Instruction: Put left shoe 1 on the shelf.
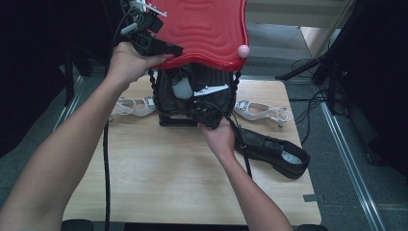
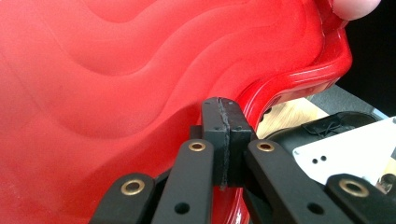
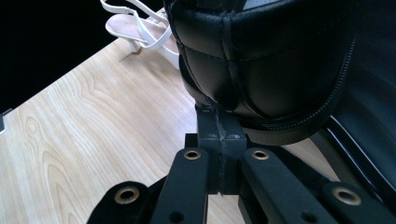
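From my feed, the light wooden table (image 1: 159, 178) stood on grey carpet (image 1: 337, 163) — black stand legs (image 1: 308, 67) and loose cables (image 1: 308, 103) at the right, a metal floor rail (image 1: 353, 173) alongside, darkness left.

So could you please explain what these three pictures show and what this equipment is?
There is no robot here: a person holds a pair of hand-held tongs in each hand. The high view looks down on the table from above the person. The other two pictures come from cameras riding on the tongs, looking along their black jaws. On the table stand a black bag, a white sandal to its left, another sandal to its right, and a black shoe. The left tongs are shut at the rim of a red panel above the bag; whether they pinch it I cannot tell. The right tongs are shut, tips against the bag's lower edge.
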A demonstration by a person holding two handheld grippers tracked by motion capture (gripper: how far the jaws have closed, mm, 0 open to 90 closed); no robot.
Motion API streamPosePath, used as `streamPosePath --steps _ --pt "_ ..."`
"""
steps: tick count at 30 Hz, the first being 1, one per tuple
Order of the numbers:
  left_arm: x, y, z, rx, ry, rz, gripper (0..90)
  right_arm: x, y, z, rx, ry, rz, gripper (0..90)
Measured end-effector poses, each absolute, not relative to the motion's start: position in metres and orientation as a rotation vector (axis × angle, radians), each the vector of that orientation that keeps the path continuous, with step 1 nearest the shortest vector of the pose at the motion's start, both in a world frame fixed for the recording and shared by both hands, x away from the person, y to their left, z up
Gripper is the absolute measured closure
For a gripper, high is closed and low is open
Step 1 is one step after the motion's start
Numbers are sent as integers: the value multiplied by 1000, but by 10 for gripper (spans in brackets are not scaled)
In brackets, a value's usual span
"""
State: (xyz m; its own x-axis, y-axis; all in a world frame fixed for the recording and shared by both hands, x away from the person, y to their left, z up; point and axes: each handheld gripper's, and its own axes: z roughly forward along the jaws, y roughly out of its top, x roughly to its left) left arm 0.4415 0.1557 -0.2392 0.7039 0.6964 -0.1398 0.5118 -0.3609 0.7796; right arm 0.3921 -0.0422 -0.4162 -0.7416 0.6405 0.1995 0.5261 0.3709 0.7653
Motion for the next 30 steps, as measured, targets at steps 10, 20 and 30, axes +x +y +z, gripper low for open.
streamPosePath --steps 10,20,30 --pt "441 156 -240 2031 930 268 900 406 -25 -412 1082 2493 1311 900" --pt "440 156 -240 2029 935 272 900 421 -14 -411 1111 2505 1294 900" --pt "440 156 -241 2022 937 284 900 425 -3 -415 1102 2534 1309 900"
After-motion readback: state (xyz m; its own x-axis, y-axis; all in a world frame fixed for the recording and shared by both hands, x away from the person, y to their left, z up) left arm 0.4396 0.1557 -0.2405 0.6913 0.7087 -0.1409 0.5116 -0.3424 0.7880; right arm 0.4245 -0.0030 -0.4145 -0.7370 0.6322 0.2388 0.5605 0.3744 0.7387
